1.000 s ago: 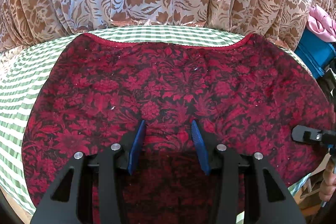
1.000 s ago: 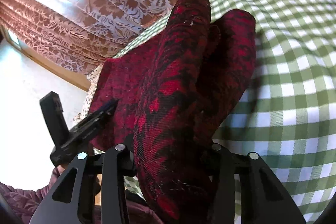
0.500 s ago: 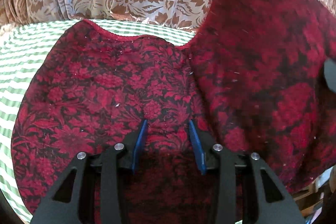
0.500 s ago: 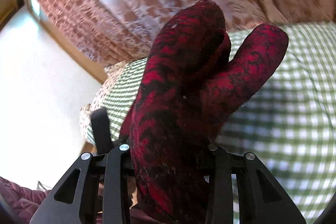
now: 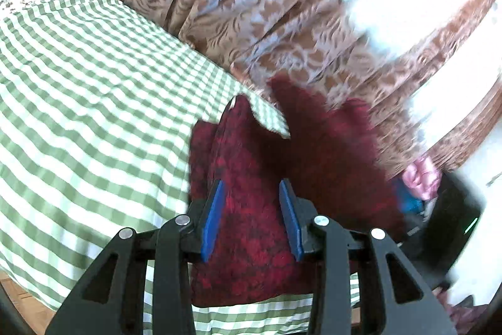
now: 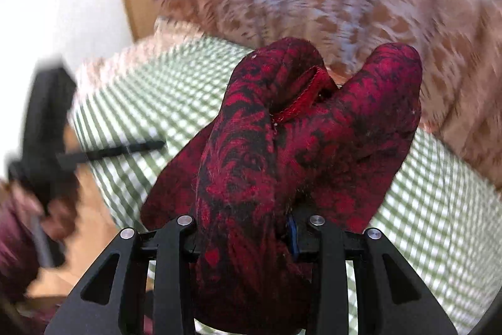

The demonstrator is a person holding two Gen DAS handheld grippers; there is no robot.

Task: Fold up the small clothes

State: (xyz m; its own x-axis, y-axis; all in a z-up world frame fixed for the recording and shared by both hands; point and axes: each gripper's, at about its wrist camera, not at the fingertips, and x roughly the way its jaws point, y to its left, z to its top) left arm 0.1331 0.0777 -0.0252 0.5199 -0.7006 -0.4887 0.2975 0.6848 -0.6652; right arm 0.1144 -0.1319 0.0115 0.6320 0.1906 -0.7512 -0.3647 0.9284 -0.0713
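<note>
The garment (image 5: 251, 209), dark red cloth with a black floral pattern, lay bunched near the edge of a bed covered in a green-and-white checked sheet (image 5: 88, 115).

Left wrist view, left to right: the checked sheet filled the left half. The garment sat at centre, one fold standing up between the blue pads of the left gripper (image 5: 252, 218). The pads (image 5: 213, 218) were apart, with cloth lying in the gap; whether they pressed on it could not be told. A second, blurred flap of the garment rose to the right of centre. Behind it hung a brown floral curtain (image 5: 251, 5). At far right were a pink cloth (image 5: 420, 178), something blue (image 5: 411, 201) and a blurred black object (image 5: 451, 215).

Right wrist view, left to right: a blurred black device (image 6: 44, 127) appeared at the left edge, over the bed's side. At centre the right gripper (image 6: 251, 228) was clamped on a thick wad of the garment, which bulged upward in two lobes and showed a red hemmed edge (image 6: 301, 96). The cloth hid the pads except for a sliver of blue on the right one. Checked sheet lay under and to the right; the curtain, blurred, filled the top.
</note>
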